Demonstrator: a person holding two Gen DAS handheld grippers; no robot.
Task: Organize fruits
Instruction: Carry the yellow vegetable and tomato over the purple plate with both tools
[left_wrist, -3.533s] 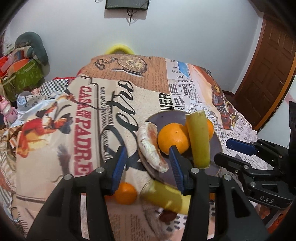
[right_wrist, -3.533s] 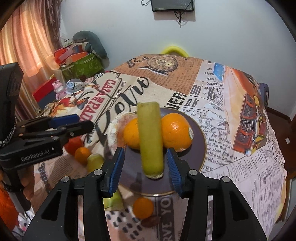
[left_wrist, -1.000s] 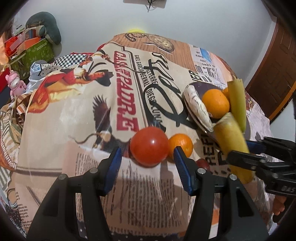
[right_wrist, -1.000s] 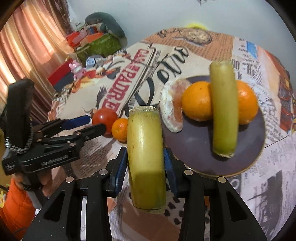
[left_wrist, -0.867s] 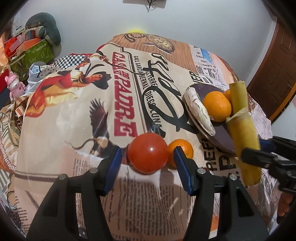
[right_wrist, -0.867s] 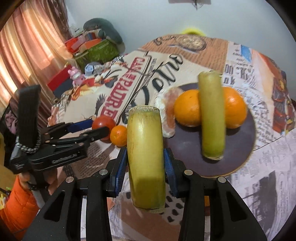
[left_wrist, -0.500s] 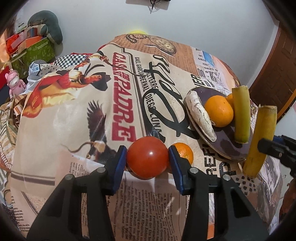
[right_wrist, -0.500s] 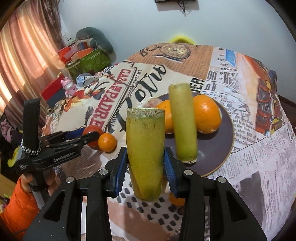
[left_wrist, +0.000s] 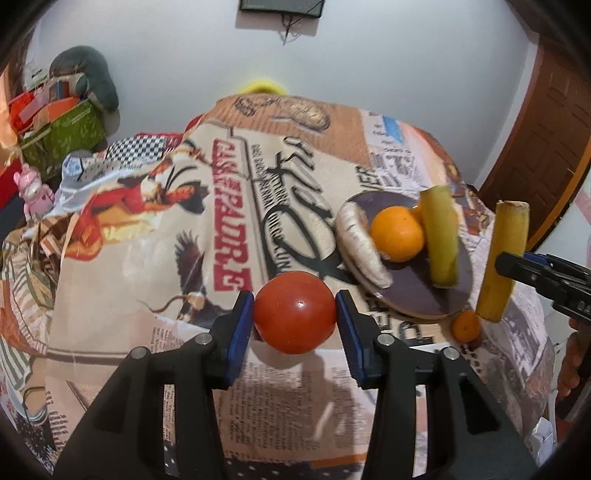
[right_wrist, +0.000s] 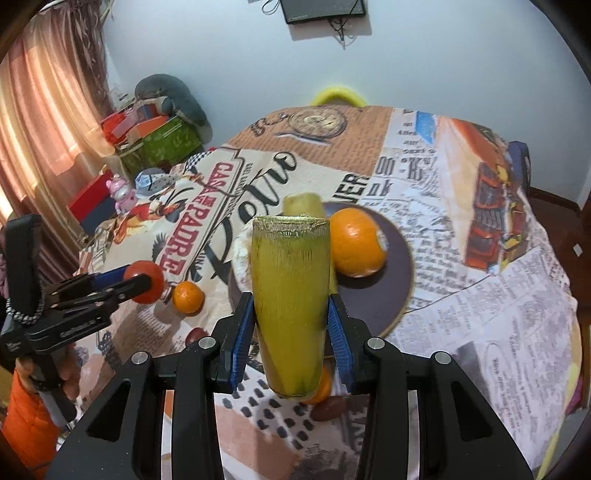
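Observation:
A red tomato (left_wrist: 295, 326) sits between the blue pads of my left gripper (left_wrist: 295, 317), which is shut on it just above the printed cloth. My right gripper (right_wrist: 291, 325) is shut on a thick yellow-green cane piece (right_wrist: 291, 295), held upright in front of the dark plate (right_wrist: 391, 295). The plate (left_wrist: 410, 291) holds an orange (left_wrist: 397, 234), a second cane piece (left_wrist: 439, 240) and a pale flat piece (left_wrist: 356, 243). In the left wrist view the held cane piece (left_wrist: 502, 258) hangs right of the plate. A small orange (right_wrist: 188, 297) lies on the cloth beside the plate.
The newspaper-print tablecloth (left_wrist: 155, 236) drops off at its rounded edges. Another small orange (right_wrist: 324, 384) and a brown fruit (right_wrist: 328, 410) lie near the front edge. Boxes and a pink toy (right_wrist: 122, 192) crowd the left; a wooden door (left_wrist: 546, 122) stands right.
My left gripper closed on the tomato and lifted it off the cloth. The right gripper carried the cane piece up and toward the plate's near side, turning it more upright.

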